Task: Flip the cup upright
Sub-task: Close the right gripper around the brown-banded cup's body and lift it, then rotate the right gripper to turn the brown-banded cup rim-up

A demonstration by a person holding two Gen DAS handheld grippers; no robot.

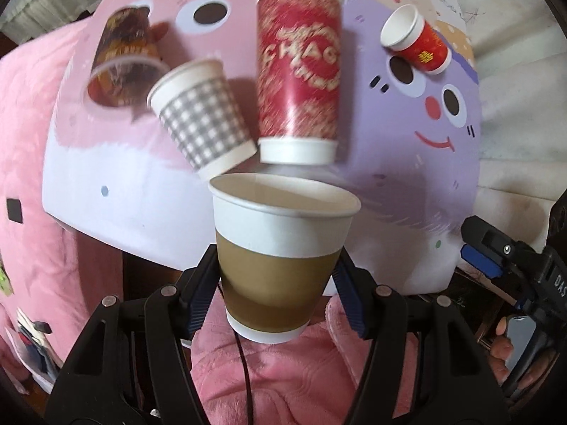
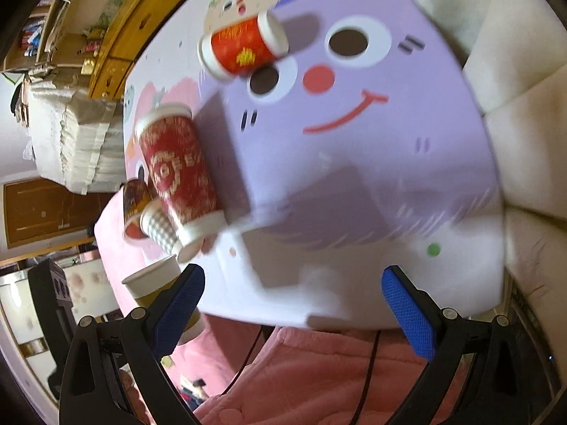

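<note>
My left gripper (image 1: pixel 280 283) is shut on a brown-and-white paper cup (image 1: pixel 280 248), held mouth up above the near edge of the cartoon-printed table (image 1: pixel 407 184). The cup also shows at the left of the right wrist view (image 2: pixel 152 279). A tall red cup (image 1: pixel 299 71), a grey checked cup (image 1: pixel 203 113), a dark brown cup (image 1: pixel 122 53) and a small red cup (image 1: pixel 416 37) lie on their sides on the table. My right gripper (image 2: pixel 294 304) is open and empty over the table's near edge; it also shows in the left wrist view (image 1: pixel 496 255).
A pink fleece garment (image 2: pixel 319 372) is below both grippers. A cream sofa (image 2: pixel 524 106) borders the table on the right. Wooden cabinets (image 2: pixel 117 35) and a covered piece of furniture (image 2: pixel 71 134) stand at the left.
</note>
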